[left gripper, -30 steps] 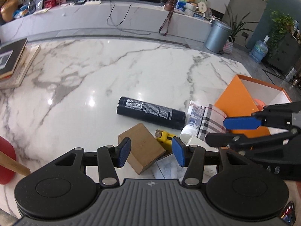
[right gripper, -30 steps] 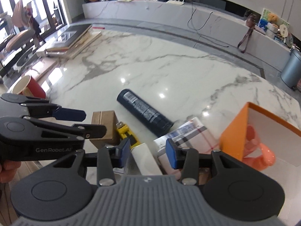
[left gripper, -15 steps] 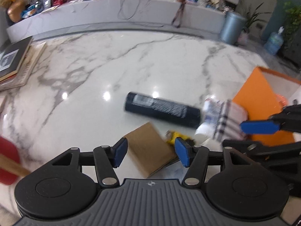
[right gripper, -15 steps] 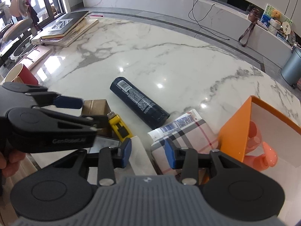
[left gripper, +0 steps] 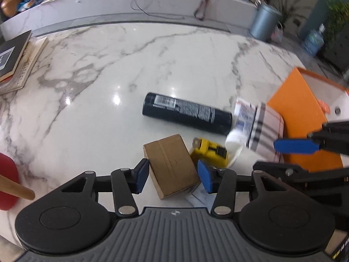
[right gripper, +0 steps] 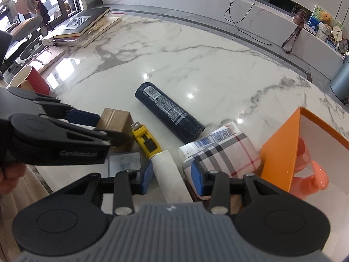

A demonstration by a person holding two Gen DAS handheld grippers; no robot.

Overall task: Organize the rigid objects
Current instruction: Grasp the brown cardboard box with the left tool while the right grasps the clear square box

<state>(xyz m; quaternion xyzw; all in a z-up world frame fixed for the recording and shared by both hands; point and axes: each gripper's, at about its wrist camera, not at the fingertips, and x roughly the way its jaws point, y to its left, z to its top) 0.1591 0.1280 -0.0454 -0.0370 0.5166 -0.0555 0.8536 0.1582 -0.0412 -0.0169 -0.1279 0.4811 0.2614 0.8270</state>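
A brown cardboard box (left gripper: 172, 163) lies on the marble table between the open fingers of my left gripper (left gripper: 173, 175); they do not press it. A yellow utility knife (left gripper: 210, 150), a black can (left gripper: 187, 113), a white tube (right gripper: 169, 178) and a plaid-wrapped pack (right gripper: 226, 150) lie beside it. My right gripper (right gripper: 171, 176) is open around the white tube's end. The box (right gripper: 114, 123) and knife (right gripper: 146, 140) show in the right wrist view too, as does the can (right gripper: 169, 112).
An orange box (right gripper: 281, 150) with a white inside stands at the right and holds a pink object (right gripper: 314, 176). A red cup (right gripper: 30, 79) and stacked books (right gripper: 85, 25) are at the left. The table edge runs near my grippers.
My left gripper has moved forward so that the brown box now lies between its fingers. My right gripper has shifted so that the white tube is between its fingers.
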